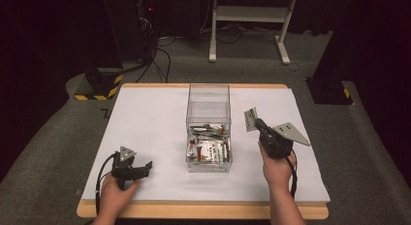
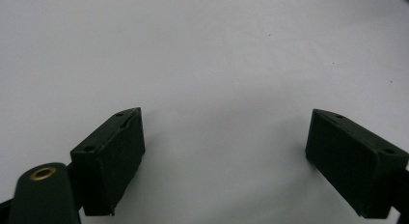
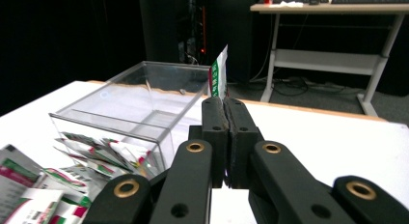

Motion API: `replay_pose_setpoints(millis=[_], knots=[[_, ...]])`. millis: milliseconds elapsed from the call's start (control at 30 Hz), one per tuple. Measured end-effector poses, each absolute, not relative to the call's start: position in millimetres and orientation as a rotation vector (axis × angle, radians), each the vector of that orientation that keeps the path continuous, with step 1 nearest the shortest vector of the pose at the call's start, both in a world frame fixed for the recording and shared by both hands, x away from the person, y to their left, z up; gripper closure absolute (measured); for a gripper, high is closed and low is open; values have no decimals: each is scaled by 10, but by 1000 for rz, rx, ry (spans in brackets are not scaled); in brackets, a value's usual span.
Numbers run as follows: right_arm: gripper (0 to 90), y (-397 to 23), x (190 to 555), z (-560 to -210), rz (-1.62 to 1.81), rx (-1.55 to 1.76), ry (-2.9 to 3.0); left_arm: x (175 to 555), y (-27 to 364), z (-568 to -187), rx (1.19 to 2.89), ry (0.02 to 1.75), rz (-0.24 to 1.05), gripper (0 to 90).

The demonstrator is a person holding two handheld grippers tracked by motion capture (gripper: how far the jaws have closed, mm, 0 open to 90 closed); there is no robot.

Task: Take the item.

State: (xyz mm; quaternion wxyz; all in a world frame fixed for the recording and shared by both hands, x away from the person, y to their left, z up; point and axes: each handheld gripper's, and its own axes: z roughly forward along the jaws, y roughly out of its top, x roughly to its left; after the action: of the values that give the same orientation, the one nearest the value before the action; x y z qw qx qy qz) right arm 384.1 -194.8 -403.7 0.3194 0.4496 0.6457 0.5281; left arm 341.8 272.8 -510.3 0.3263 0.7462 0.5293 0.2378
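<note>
white table point(image 1: 155, 123) | right gripper point(image 3: 225, 101) pinching packet point(image 3: 218, 72) | left gripper point(image 2: 224, 137) agape

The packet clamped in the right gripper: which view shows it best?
The right gripper view: the packet stands up, edge-on, from the closed jaws, its green and white print visible. The high view shows it as a pale grey card at the right gripper. The left gripper view faces bare table.

Desk point(image 1: 145, 123): matt white top, smooth, pale wood edge. Box point(image 1: 209, 96): clear glossy plastic, smooth walls. Sachets point(image 1: 208, 150) inside: glossy printed film. Right gripper point(image 3: 225, 104): matt black plastic jaws, brass-coloured metal eyelets. Floor point(image 1: 43, 152): rough grey carpet.
</note>
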Motion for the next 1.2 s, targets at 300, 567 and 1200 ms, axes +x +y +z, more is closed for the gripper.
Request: replay_pose_setpoints(millis=[300,567,1200], knots=[[889,-1967,3977,-4173,1344,1224,1714,3418,2726,-5104,1953,1387,624,139],[889,-1979,4115,-4340,1298,1268,1754,3418,2728,-5103,1956,1386,624,139],[888,-2010,4272,-4601,1228,1346,1808,3419,2728,-5103,1956,1387,623,139]])
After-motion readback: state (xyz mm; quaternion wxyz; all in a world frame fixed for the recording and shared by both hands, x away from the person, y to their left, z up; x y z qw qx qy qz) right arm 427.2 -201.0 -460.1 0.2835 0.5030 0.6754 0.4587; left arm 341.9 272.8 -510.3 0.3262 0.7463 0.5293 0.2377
